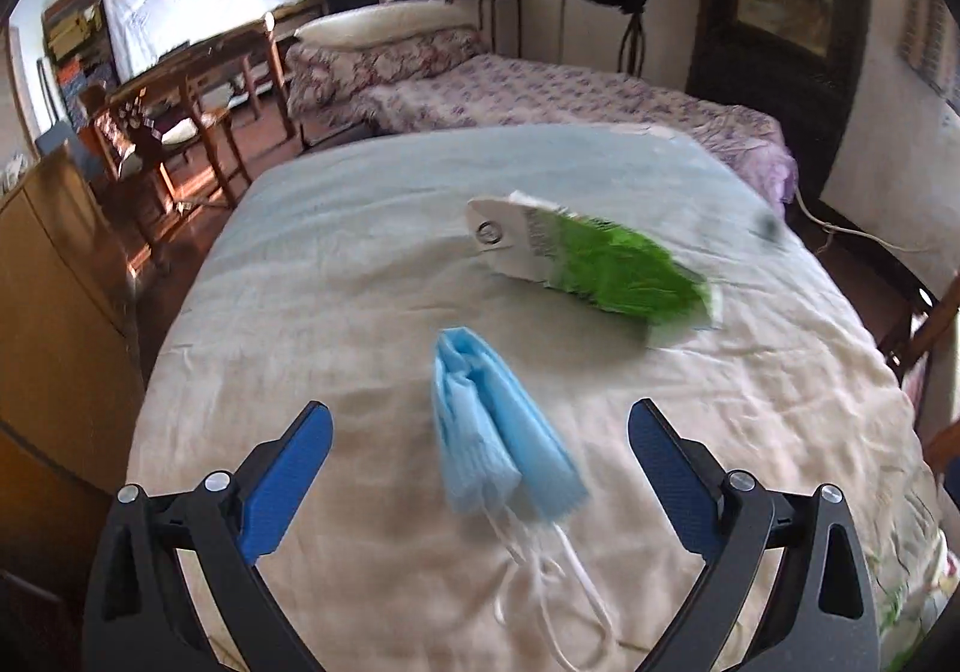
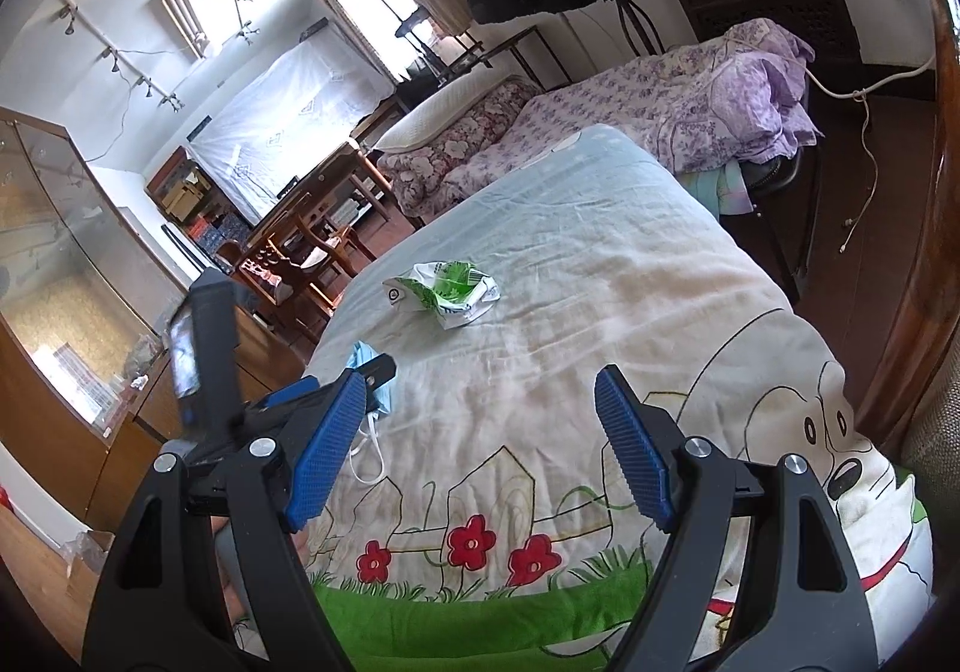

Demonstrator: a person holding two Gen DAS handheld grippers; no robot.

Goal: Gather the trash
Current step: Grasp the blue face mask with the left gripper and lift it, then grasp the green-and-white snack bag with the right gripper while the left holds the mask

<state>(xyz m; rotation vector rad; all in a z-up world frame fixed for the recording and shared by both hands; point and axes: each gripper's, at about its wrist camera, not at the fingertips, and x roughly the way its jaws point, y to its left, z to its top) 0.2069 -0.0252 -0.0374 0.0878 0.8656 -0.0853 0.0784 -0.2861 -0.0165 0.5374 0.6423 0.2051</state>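
Note:
A folded blue face mask (image 1: 498,432) with white ear loops lies on the bed sheet (image 1: 336,288), between the wide-open fingers of my left gripper (image 1: 480,420), which hovers just above it. A crumpled green and white wrapper (image 1: 600,264) lies farther up the bed. In the right wrist view my right gripper (image 2: 480,390) is open and empty over the cartoon-printed sheet (image 2: 540,348). The wrapper (image 2: 447,291) lies ahead of it, and the mask (image 2: 369,366) shows partly behind the left gripper (image 2: 324,396) at the bed's left edge.
A second bed with a purple floral cover (image 1: 540,90) stands beyond. Wooden chairs and a table (image 1: 180,114) stand at the left, with a wooden cabinet (image 1: 54,312) beside the bed. A white cable (image 2: 864,132) lies on the dark floor at the right.

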